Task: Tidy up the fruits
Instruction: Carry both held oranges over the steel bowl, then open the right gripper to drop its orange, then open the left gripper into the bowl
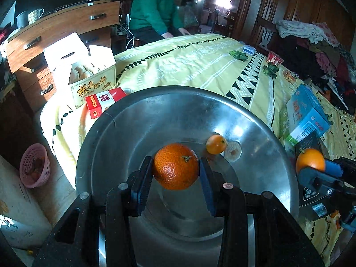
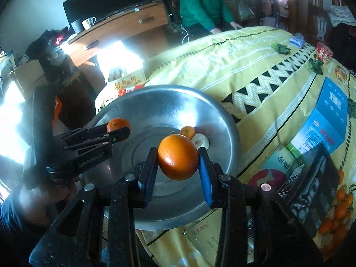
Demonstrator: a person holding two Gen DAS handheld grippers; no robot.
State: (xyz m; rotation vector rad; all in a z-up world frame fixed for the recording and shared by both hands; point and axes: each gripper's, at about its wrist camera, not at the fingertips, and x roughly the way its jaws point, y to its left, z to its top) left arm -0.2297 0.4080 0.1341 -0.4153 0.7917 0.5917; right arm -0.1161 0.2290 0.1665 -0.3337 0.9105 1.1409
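Between the left gripper's [image 1: 175, 173] fingers sits a mandarin [image 1: 175, 166], both pads pressed to its sides, jaws partly closed around it, over the steel bowl [image 1: 138, 133]. Beyond the fingertips, on the bowl's floor, lie a small orange [image 1: 215, 144] and a pale scrap [image 1: 232, 151] touching it. Right of the fingers, the right gripper shows at the bowl's rim with its own fruit. Left of the fingers, beyond the rim, stand a red pack [image 1: 104, 105] and a pastry box [image 1: 93, 84].

From the right wrist, the right gripper [image 2: 178, 162] clamps an orange [image 2: 178, 156] likewise, above the bowl's near side. One fruit appears delivered; two are held, unreleased. Right of the fingers a blue box [image 2: 322, 122] lies on the cloth, clear of the bowl. Nothing blocks either drop, though the grippers work close together.
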